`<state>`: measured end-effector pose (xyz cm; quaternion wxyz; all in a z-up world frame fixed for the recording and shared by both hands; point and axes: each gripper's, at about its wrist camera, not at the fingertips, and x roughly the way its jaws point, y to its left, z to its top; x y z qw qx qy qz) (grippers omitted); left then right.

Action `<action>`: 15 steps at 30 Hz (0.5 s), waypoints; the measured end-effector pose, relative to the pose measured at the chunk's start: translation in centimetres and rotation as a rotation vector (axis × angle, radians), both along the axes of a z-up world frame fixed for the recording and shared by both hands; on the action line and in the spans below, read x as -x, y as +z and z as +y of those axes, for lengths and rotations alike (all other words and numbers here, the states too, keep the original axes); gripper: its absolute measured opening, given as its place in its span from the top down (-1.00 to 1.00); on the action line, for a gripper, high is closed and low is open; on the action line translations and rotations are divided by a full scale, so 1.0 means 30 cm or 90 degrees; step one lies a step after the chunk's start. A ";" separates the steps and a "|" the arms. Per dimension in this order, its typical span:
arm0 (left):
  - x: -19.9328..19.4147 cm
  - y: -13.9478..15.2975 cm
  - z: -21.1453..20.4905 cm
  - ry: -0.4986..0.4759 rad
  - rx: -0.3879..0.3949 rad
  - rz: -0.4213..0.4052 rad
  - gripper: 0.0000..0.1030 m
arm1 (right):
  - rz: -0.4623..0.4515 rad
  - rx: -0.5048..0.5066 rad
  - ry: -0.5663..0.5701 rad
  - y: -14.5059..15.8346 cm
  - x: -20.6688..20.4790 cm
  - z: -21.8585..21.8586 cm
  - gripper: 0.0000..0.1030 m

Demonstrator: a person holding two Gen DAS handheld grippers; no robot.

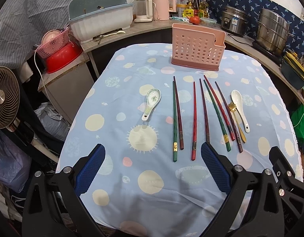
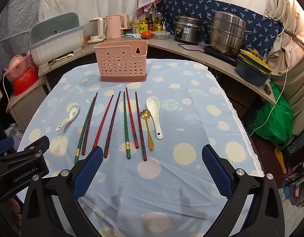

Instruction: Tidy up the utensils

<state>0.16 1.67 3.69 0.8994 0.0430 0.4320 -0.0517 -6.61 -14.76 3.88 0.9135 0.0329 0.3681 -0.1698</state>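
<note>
Blue-padded fingers (image 1: 96, 169) of the left gripper (image 1: 153, 152) spread wide at the bottom of the left wrist frame, empty, hovering over the near end of the tabletop (image 1: 116, 193). Same with the right gripper (image 2: 152, 154) in its own view: fingers (image 2: 217, 169) parted wide, nothing between them.

Just beyond the fingertips, light blue cloth (image 2: 191, 187) printed with pale yellow and pink planets, wrinkled at the near edge, draped over the whole tabletop.

Mid-frame, laid out in a loose row: chopsticks (image 1: 194, 120) in red, green and dark maroon, tips toward the far side. Left of them and apart, a patterned ceramic spoon (image 1: 152, 103). Right of them, a gold flower-headed spoon (image 1: 236, 121) touching a plain white ceramic spoon (image 1: 240, 109).

Upper middle, past the chopstick tips, a pink perforated utensil holder (image 1: 197, 48), upright near the far edge of the cloth, apparently empty.

Behind, a curved counter (image 2: 171, 47) wrapping the table: white dish tub with grey-green lid (image 1: 100, 22) at upper left, two kettles (image 1: 154, 8), bottles and a tomato (image 1: 194, 19) at top centre, a rice cooker (image 2: 188, 29) and steel steamer pot (image 2: 226, 34) at upper right before a navy patterned fabric (image 2: 256, 19). Far left of the left wrist frame: a round fan (image 1: 3, 100), a red basin (image 1: 62, 58) under a pink basket (image 1: 53, 43). Lower right of the right wrist frame, a green bag (image 2: 274, 118).
</note>
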 end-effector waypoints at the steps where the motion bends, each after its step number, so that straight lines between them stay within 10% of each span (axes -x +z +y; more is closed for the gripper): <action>1: 0.002 -0.001 -0.002 0.000 0.000 0.000 -0.81 | 0.001 -0.001 0.000 -0.001 0.001 -0.002 -0.88; 15: -0.131 -0.122 0.088 0.033 0.063 0.063 -0.81 | 0.029 -0.015 -0.022 -0.068 -0.045 -0.073 -0.88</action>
